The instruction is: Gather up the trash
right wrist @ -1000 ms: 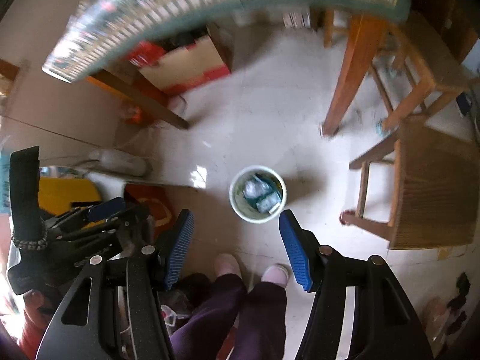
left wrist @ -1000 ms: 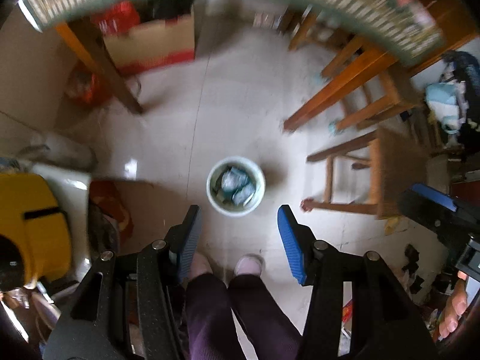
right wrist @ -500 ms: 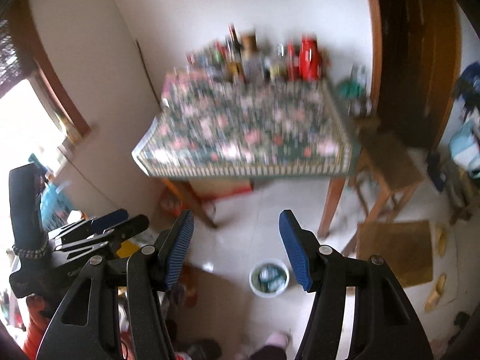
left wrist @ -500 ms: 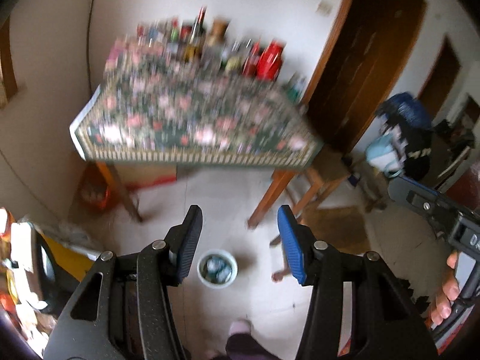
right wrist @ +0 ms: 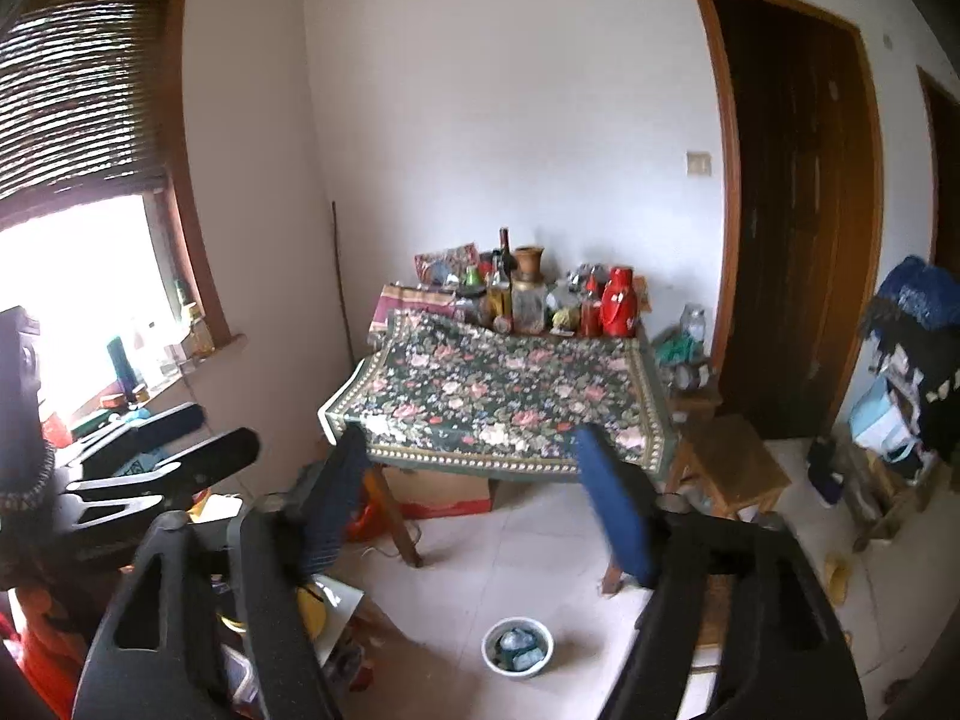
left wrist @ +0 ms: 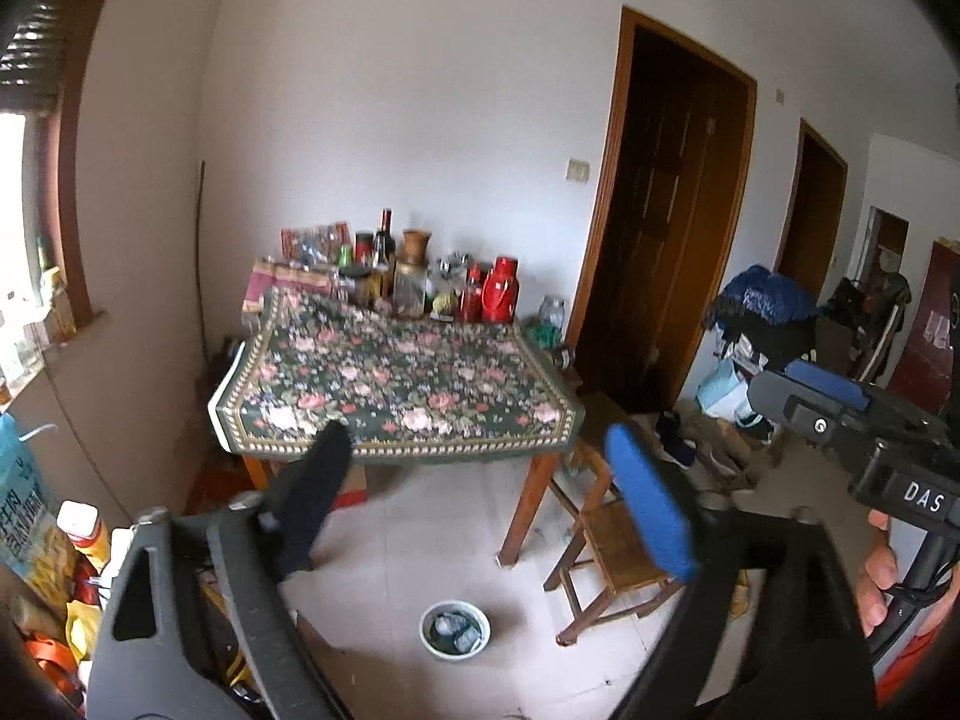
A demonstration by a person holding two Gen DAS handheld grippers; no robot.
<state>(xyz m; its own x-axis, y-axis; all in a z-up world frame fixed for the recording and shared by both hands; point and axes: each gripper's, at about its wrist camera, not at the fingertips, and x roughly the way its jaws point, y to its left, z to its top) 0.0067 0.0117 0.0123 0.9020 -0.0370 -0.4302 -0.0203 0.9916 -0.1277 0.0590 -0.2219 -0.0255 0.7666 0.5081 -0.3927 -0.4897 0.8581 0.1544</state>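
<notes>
Left wrist view: I've swung both grippers up off the floor since a second ago, so the left gripper [left wrist: 480, 501] and right gripper [right wrist: 474, 501] now face the room, fingers [left wrist: 651, 504] opening with nothing between them, both released. One trash bin [left wrist: 454, 628], wrappers inside, sits on the floor just past the fingers, so I judge a drop-off done and more trash is next. Beyond: one stool [left wrist: 606, 540], one floral-cloth bench [left wrist: 396, 384], two doorways.
</notes>
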